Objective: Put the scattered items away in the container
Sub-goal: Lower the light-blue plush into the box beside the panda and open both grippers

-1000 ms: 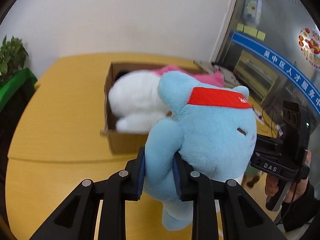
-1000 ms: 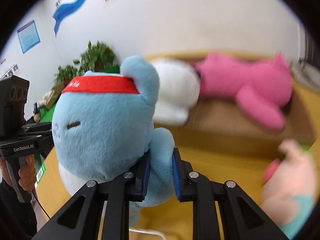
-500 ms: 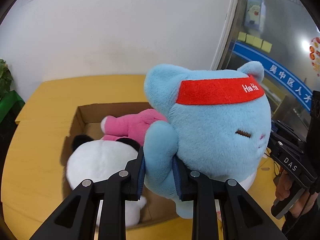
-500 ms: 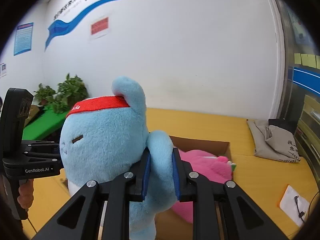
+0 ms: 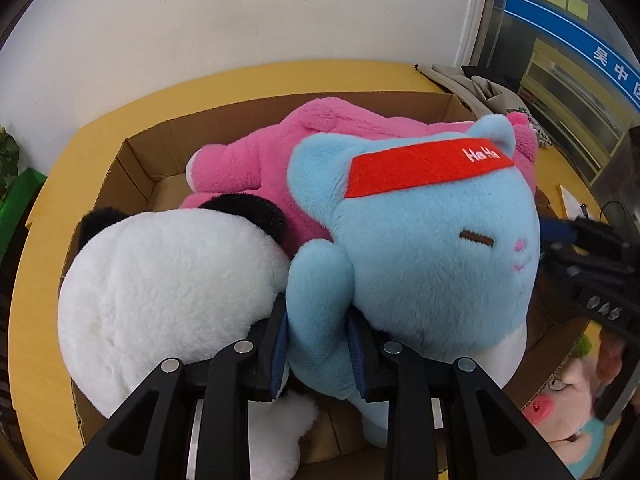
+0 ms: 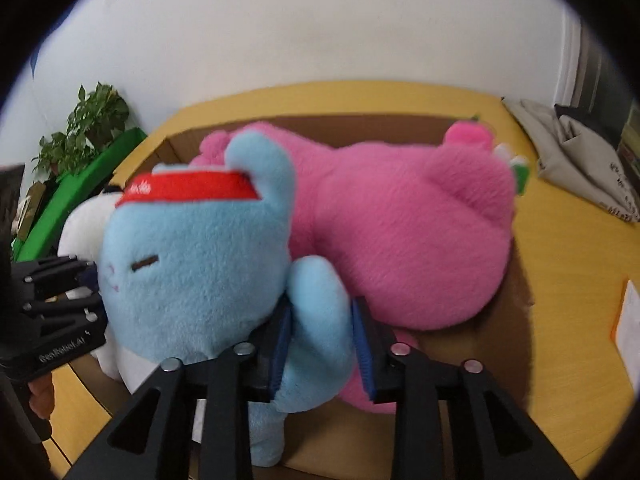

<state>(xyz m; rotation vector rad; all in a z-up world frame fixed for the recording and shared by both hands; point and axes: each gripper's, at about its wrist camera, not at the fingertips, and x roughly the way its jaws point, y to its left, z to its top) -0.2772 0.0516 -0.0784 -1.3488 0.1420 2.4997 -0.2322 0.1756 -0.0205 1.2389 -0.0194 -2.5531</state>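
A light blue plush cat (image 5: 420, 248) with a red headband is held by both grippers, one on each arm. My left gripper (image 5: 320, 344) is shut on its one arm; my right gripper (image 6: 322, 340) is shut on the other arm, and the cat (image 6: 192, 264) fills the left of that view. The cat hangs low over an open cardboard box (image 5: 136, 164). Inside the box lie a pink plush (image 5: 280, 160), also shown in the right wrist view (image 6: 408, 232), and a white panda plush (image 5: 168, 292).
The box (image 6: 516, 292) stands on a yellow table (image 6: 568, 264). A pale pink plush (image 5: 568, 412) lies outside the box at its right. A grey cloth bag (image 6: 576, 156) lies at the table's far right. A green plant (image 6: 88, 128) stands by the wall.
Both grippers have carried the blue cat forward over the box and lowered it; it now sits down between the panda and the pink plush. Both grips have stayed shut.
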